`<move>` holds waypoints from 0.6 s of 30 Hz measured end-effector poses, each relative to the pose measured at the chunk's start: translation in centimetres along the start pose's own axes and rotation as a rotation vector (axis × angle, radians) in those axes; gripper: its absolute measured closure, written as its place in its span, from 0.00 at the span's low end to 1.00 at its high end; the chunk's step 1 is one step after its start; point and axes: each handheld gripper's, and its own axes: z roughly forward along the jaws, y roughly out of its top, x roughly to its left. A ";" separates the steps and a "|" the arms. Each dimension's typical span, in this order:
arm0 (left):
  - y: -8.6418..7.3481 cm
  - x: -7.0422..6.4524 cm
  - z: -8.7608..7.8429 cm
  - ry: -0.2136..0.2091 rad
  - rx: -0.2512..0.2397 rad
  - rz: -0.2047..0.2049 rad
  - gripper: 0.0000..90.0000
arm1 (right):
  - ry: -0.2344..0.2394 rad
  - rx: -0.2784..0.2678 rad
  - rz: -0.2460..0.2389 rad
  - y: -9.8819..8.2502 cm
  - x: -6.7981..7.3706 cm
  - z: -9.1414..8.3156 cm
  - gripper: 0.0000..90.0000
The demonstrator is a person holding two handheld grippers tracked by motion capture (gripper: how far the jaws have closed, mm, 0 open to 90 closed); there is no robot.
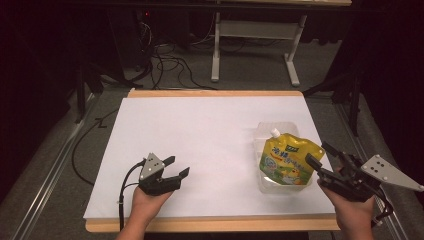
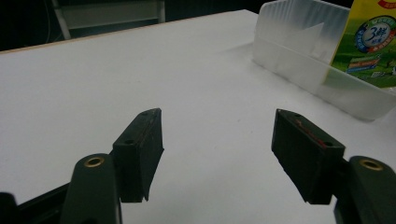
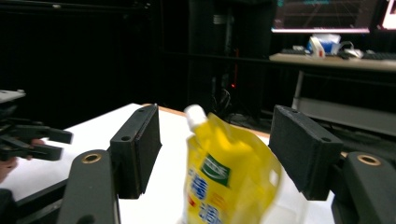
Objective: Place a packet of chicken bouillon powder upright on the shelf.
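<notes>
The yellow spouted pouch [image 1: 287, 164], soft, slippery and likely light, stands in the clear bin [image 1: 263, 131] near the desk's [image 1: 200, 125] right edge; grip its upper seam below the spout; right gripper [image 1: 317, 156] and left gripper [image 1: 176, 167] are open, empty.

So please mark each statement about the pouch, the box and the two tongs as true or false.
1. The yellow pouch stands inside the clear plastic box. True.
2. The right tongs are clamped on the pouch. False: the jaws stand open, with the pouch ahead of them in the right gripper view.
3. The left tongs are open and hold nothing. True.
4. The pouch has a red cap. False: the cap is white.
5. The box sits on the left half of the white table. False: it is on the right half.
</notes>
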 end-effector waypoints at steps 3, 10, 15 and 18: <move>0.0 0.0 0.0 -0.002 0.000 -0.001 0.38 | 0.018 -0.011 -0.034 0.5 1.2 0.0 0.38; 0.0 -0.1 0.1 -0.008 0.003 0.000 0.38 | 0.144 0.026 -0.034 -0.4 3.7 1.7 0.41; 0.0 -0.4 0.1 -0.020 0.000 0.006 0.38 | 0.194 0.096 -0.031 -2.5 4.5 3.8 0.40; 0.1 -0.8 0.1 -0.033 -0.003 0.013 0.38 | 0.236 0.164 -0.009 -4.4 5.0 5.5 0.38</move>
